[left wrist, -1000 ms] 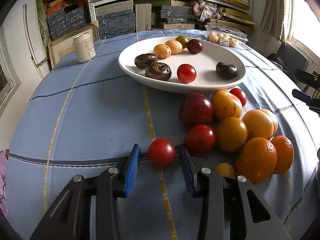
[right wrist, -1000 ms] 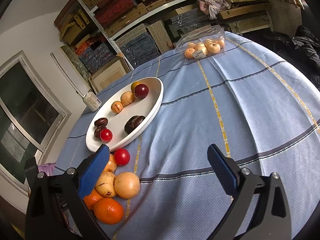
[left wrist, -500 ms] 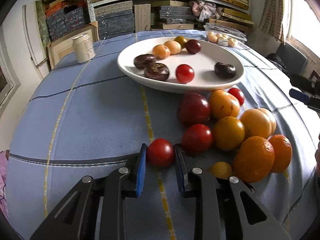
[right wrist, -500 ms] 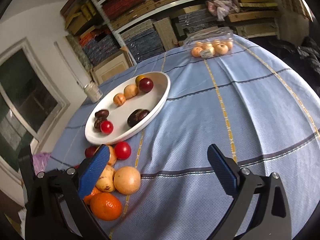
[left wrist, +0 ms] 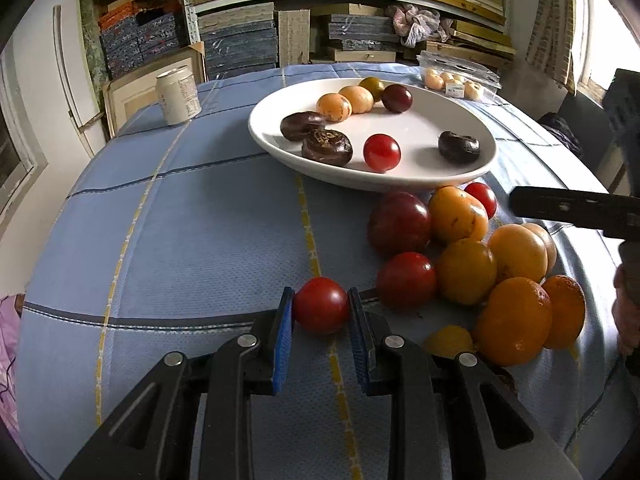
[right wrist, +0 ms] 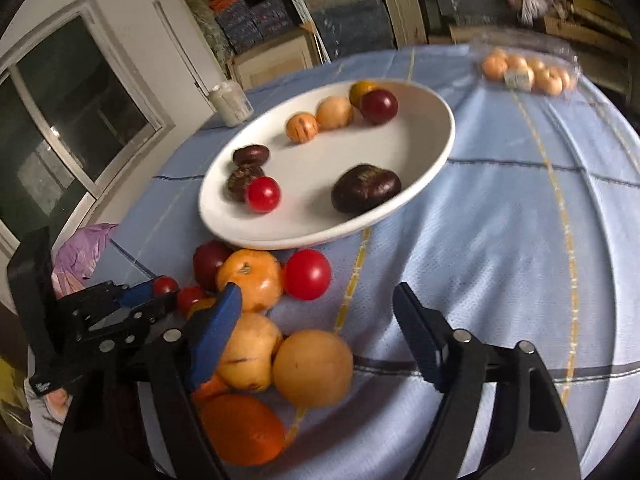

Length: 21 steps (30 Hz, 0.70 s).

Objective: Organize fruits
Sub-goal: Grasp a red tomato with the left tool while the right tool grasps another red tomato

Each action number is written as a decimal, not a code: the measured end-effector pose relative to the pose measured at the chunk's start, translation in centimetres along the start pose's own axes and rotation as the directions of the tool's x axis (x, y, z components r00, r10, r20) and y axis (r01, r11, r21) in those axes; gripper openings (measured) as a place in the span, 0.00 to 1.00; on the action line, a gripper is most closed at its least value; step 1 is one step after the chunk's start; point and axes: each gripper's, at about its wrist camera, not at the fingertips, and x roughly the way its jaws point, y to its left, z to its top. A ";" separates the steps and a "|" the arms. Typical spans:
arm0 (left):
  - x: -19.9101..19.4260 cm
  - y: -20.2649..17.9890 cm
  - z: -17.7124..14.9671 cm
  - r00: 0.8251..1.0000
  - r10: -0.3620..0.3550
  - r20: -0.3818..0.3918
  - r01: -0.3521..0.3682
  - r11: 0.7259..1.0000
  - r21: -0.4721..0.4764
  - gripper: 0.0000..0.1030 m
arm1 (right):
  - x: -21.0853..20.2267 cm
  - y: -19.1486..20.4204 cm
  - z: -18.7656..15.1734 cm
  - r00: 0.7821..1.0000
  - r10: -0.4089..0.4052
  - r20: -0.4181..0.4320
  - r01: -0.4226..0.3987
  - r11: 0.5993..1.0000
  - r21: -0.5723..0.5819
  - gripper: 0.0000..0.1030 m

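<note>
My left gripper (left wrist: 321, 310) is shut on a small red tomato (left wrist: 321, 305) that rests on the blue tablecloth. To its right lies a pile of loose fruit: red tomatoes (left wrist: 406, 279), yellow-orange fruits (left wrist: 466, 271) and oranges (left wrist: 514, 320). A white oval plate (left wrist: 404, 182) behind holds several fruits, among them a red tomato (left wrist: 381, 152) and dark ones (left wrist: 327, 147). My right gripper (right wrist: 318, 308) is open and empty above the pile, over a yellow fruit (right wrist: 312, 368) and near a red tomato (right wrist: 307, 274). The left gripper shows in the right wrist view (right wrist: 150, 294).
A white can (left wrist: 177, 95) stands at the back left of the table. A clear pack of small fruits (left wrist: 456, 80) lies at the back right. Shelves stacked with boxes stand behind the table. A window is at the left.
My left gripper has closed onto the small red tomato. My right gripper has moved in and down toward the fruit pile and stays open.
</note>
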 end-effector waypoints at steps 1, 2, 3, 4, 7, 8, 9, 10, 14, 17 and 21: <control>0.1 -0.1 0.0 1.000 -0.001 -0.002 0.001 1.000 0.002 0.26 | 0.2 -0.1 0.0 1.000 -0.008 -0.006 0.008 1.000 0.000 0.67; 0.1 -0.1 0.0 1.000 -0.002 -0.005 0.002 1.000 0.004 0.26 | 0.5 -0.3 0.1 1.000 -0.007 -0.013 0.007 1.000 0.008 0.65; 0.2 -0.2 0.1 1.000 -0.006 -0.008 0.006 1.000 0.006 0.26 | 0.6 -0.4 0.1 1.000 0.001 -0.020 -0.001 1.000 0.017 0.64; 0.3 -0.3 0.1 1.000 -0.008 -0.010 0.008 1.000 0.008 0.26 | 0.8 -0.5 0.3 1.000 0.008 -0.025 -0.007 1.000 0.028 0.62; 0.4 -0.6 0.0 1.000 -0.006 -0.014 0.006 1.000 0.017 0.26 | 1.0 -0.6 0.9 0.999 0.032 -0.039 -0.030 0.999 0.035 0.58; 0.4 -0.6 0.1 1.000 -0.005 -0.014 0.005 1.000 0.017 0.26 | 1.3 -0.4 1.0 0.999 0.033 -0.043 -0.031 0.999 0.032 0.54; 0.5 -0.5 0.1 1.000 -0.006 -0.015 0.006 1.000 0.015 0.26 | 1.7 -0.2 1.1 0.998 0.039 -0.055 -0.037 0.999 0.033 0.52; 0.5 -0.5 0.1 1.000 -0.009 -0.017 0.009 1.000 0.010 0.26 | 1.9 -0.1 1.2 0.997 0.048 -0.059 -0.046 0.998 0.038 0.52; 0.5 -0.4 0.2 1.000 -0.015 -0.019 0.015 1.000 0.003 0.26 | 2.2 -0.8 1.4 0.993 0.096 -0.063 -0.090 0.992 0.093 0.51; 0.5 -0.4 0.2 1.000 -0.012 -0.018 0.012 1.000 0.005 0.26 | 2.7 -1.8 1.3 0.980 0.185 -0.068 -0.170 0.969 0.177 0.43; 0.6 -0.5 0.2 1.000 -0.012 -0.019 0.012 1.000 0.004 0.26 | 2.8 -2.4 0.9 0.964 0.260 -0.058 -0.239 0.940 0.244 0.41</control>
